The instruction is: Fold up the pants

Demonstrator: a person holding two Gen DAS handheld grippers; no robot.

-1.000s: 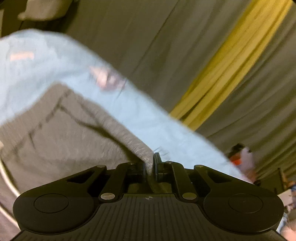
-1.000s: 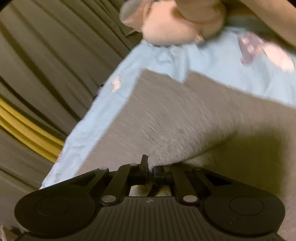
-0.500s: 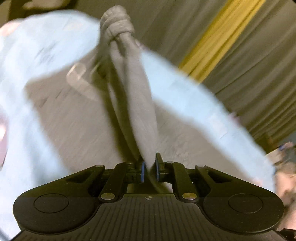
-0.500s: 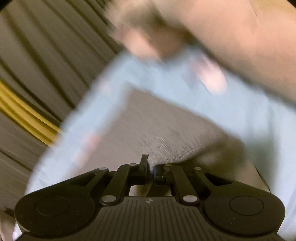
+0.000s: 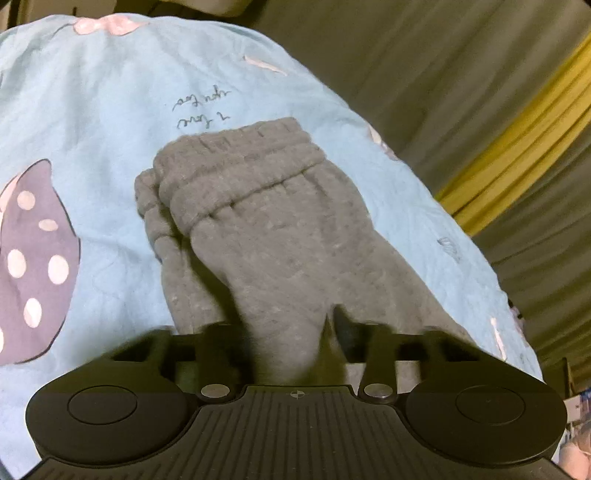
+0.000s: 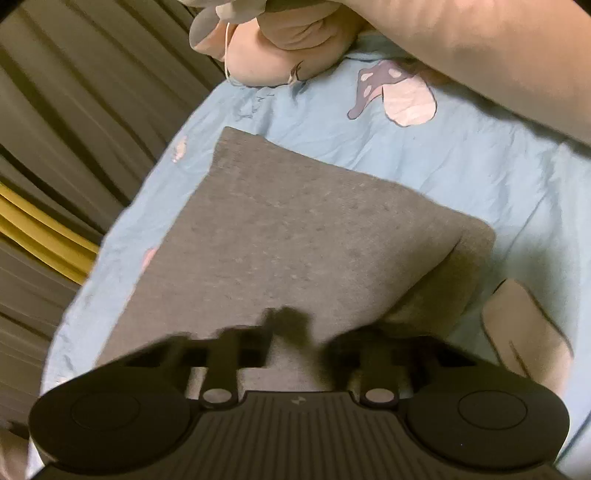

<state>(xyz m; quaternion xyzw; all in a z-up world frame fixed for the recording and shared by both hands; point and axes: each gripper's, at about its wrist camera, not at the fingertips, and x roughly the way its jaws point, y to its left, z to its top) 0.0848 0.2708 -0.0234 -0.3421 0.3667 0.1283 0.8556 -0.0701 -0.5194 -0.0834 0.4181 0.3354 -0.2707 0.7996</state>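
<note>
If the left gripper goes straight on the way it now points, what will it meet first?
Most likely the grey pants: the fabric lies between the left gripper's jaws, which have just been opening, and stretches ahead to the gathered waistband. Beyond lies the light blue sheet. Depth is uncertain.

We see a light blue bedsheet [image 5: 110, 110] spread as the surface, its cloth faintly creased. Near its left edge in the left wrist view sits a dark mushroom print with pale dots [image 5: 33, 258]; toward the far edge there is a pink bow print [image 5: 107, 25] and a line of cursive writing [image 5: 203, 110], upside down to us. In the right wrist view another mushroom print [image 6: 391, 90] lies close to the far edge. Beyond the sheet's edge hangs a grey-green pleated curtain [image 5: 424, 74] crossed by a yellow band [image 5: 517, 155], which we also see at the left in the right wrist view.
</note>
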